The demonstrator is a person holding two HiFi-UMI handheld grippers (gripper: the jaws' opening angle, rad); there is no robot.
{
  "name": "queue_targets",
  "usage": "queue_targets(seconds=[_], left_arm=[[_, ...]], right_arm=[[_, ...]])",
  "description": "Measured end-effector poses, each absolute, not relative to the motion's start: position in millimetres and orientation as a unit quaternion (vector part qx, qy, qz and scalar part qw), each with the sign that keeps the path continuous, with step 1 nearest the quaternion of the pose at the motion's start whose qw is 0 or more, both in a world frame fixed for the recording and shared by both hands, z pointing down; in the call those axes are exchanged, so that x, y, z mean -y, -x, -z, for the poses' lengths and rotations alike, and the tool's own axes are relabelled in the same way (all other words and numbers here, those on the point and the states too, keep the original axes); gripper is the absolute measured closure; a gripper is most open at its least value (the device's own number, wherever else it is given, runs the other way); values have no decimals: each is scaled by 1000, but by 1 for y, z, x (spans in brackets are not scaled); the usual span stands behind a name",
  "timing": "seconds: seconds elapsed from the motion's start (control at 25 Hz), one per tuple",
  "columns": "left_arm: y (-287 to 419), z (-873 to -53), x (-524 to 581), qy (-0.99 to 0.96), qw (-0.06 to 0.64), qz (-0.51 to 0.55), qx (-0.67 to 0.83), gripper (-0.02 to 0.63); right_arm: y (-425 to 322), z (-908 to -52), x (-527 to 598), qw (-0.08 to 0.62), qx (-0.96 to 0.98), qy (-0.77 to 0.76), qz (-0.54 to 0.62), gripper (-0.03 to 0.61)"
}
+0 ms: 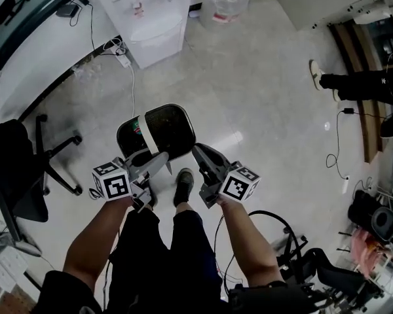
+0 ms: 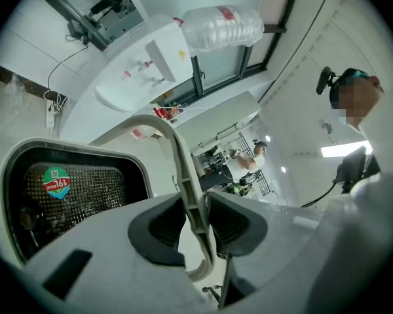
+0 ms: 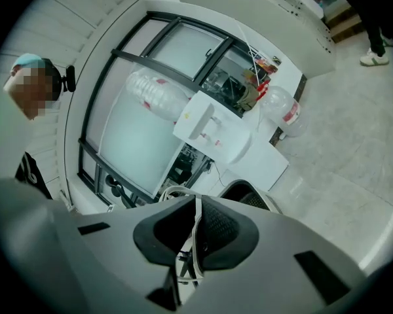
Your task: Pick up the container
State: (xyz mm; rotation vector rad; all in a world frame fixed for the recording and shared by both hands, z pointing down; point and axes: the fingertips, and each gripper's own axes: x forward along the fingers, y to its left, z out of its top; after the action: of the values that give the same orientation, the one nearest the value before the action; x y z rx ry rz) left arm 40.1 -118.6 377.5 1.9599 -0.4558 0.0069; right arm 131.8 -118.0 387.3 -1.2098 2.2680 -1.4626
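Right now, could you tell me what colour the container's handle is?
The handle is off-white, clearest in left gripper view.

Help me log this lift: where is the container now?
Head view, centre: the container hangs between the left gripper and right gripper, just ahead of the person's shoe.

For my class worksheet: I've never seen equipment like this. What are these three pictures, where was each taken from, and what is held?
No robot here: a person holds a two-jawed gripper in each hand. The head view looks down from the person's head; the other two cameras ride on the grippers, looking along their jaws. The left gripper and right gripper are both clamped on the white handle of a black container. On the floor stand a water cooler and an office chair.
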Motion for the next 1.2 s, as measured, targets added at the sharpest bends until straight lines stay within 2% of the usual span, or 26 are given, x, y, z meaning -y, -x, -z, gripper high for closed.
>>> queue_targets(seconds=[0.6,1.2], left_arm=[[-7,-211,72,-859,484,22,167,499],[46,-104,32,-875,463,37,139,499]], right_arm=[[-101,-216,119,57,-807,427,404,555],[-67,-86,101,35,-833,453,315,561]])
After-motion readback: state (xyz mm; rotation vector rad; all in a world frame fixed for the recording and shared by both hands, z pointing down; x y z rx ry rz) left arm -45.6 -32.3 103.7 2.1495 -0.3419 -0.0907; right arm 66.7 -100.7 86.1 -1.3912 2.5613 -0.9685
